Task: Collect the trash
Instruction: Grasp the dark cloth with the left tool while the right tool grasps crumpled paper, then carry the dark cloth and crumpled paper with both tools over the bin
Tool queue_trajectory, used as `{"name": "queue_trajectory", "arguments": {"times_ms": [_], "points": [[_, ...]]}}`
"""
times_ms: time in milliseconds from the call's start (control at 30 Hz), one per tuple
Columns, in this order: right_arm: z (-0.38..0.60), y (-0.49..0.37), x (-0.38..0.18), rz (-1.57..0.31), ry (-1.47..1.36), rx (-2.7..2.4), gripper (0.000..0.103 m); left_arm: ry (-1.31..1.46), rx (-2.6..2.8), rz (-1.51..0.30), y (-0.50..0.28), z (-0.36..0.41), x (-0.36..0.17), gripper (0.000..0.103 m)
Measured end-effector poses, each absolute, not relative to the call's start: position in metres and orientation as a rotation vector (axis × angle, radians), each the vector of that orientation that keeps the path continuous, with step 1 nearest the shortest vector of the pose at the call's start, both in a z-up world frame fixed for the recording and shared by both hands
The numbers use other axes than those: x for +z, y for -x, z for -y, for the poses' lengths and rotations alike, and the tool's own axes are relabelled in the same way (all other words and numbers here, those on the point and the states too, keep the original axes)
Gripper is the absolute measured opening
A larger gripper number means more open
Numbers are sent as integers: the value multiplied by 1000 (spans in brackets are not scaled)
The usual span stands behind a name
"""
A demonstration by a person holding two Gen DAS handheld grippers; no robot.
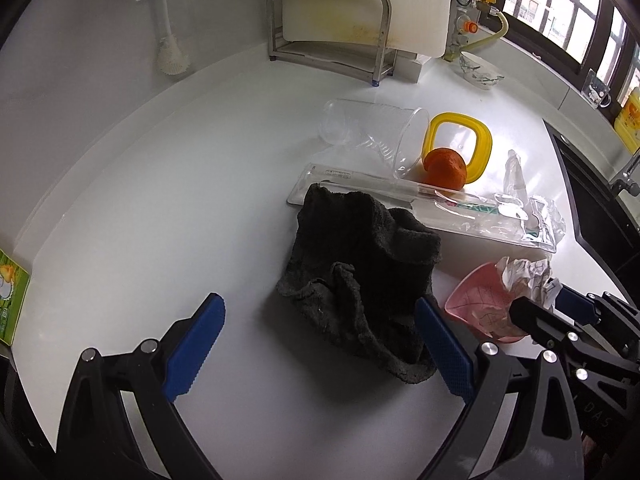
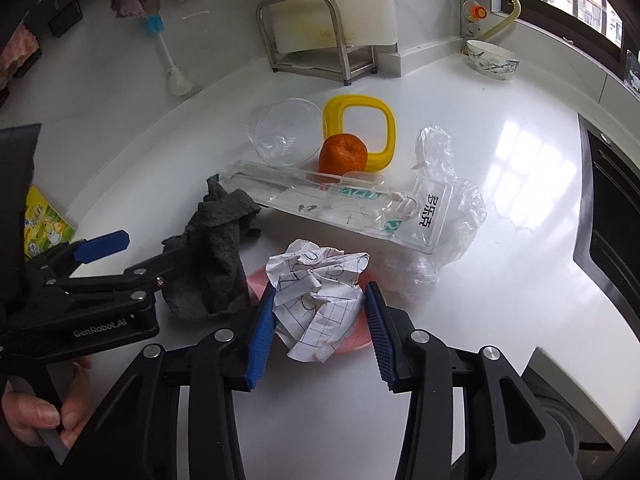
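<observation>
Right gripper point(image 2: 320, 320): clenched on crumpled paper point(image 2: 320, 296) — above the pink dish point(image 1: 476, 304)
Left gripper point(image 1: 320, 344): spread wide — dark cloth point(image 1: 360, 280) between its pads, unpressed
Counter point(image 2: 500, 240): white

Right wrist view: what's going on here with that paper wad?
The right gripper has its jaws closed on the crumpled paper, which sits over a pink dish on the white counter. The left gripper hangs open over the dark cloth, gripping nothing. An orange and plastic packaging lie behind.
</observation>
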State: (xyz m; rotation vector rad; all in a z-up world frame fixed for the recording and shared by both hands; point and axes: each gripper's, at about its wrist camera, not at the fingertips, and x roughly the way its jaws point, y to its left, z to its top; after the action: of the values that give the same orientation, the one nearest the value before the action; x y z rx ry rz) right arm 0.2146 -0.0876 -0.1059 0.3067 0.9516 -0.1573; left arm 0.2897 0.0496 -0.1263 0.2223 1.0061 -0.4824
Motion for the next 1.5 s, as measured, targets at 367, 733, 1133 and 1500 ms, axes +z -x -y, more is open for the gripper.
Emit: {"name": "queue_trajectory", "arguments": {"times_ms": [367, 733, 1133, 1500], "points": [[101, -201, -98, -934, -359, -178, 42, -197, -472, -1041, -297, -41, -145, 82], [103, -192, -99, -932, -374, -178, 42, -176, -491, -1047, -291, -45, -144, 15], [103, -165, -83, -897, -359, -139, 42, -154, -459, -974, -256, -62, -99, 12], [108, -117, -59, -849, -342, -83, 42, -150, -427, -911, -196, -61, -55, 12]]}}
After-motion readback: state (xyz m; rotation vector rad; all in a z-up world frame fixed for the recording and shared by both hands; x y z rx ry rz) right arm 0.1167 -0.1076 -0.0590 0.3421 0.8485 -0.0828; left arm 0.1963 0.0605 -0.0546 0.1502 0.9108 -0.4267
